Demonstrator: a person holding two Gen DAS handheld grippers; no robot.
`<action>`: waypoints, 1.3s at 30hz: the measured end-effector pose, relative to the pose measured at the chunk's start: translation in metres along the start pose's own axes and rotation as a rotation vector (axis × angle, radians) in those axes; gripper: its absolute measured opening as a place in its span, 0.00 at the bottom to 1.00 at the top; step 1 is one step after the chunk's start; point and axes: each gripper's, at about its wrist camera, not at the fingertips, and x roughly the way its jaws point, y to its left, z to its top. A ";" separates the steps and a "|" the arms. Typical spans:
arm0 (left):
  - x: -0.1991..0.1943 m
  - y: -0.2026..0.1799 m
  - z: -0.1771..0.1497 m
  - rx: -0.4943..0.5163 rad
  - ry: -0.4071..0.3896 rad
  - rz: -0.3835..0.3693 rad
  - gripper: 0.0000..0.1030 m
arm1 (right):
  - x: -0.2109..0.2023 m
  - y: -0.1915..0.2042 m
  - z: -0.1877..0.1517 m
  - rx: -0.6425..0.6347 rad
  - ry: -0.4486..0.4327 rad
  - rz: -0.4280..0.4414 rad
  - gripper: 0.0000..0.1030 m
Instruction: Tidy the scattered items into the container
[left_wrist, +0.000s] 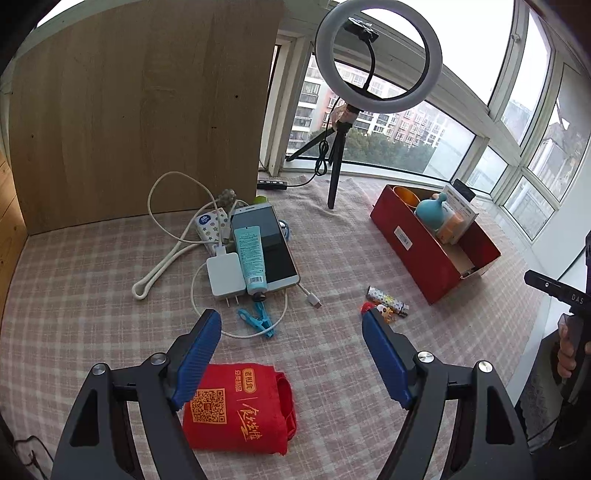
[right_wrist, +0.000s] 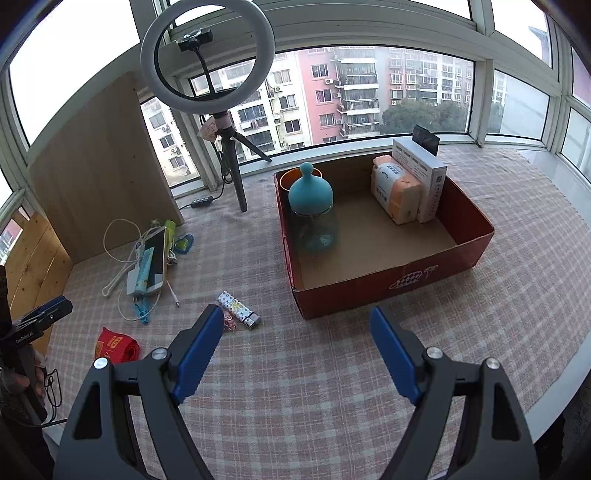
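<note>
On the red pouch (left_wrist: 236, 406), a QR code.

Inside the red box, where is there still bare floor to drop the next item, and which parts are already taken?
The red box has bare cardboard floor across its middle and near half, bordered by the blue bottle on the left and the tissue pack on the right. Its far corners are crowded: an orange cup behind the bottle, a white carton beside the tissues.
</note>
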 end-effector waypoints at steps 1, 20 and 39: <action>0.002 0.000 -0.001 -0.002 0.002 -0.007 0.75 | 0.001 0.001 -0.001 0.000 0.004 0.012 0.78; 0.097 0.012 0.019 0.083 0.092 -0.030 0.69 | 0.136 0.151 0.034 -0.330 0.120 0.245 0.57; 0.157 0.041 0.024 0.068 0.181 -0.028 0.51 | 0.293 0.207 0.055 -0.210 0.390 0.460 0.42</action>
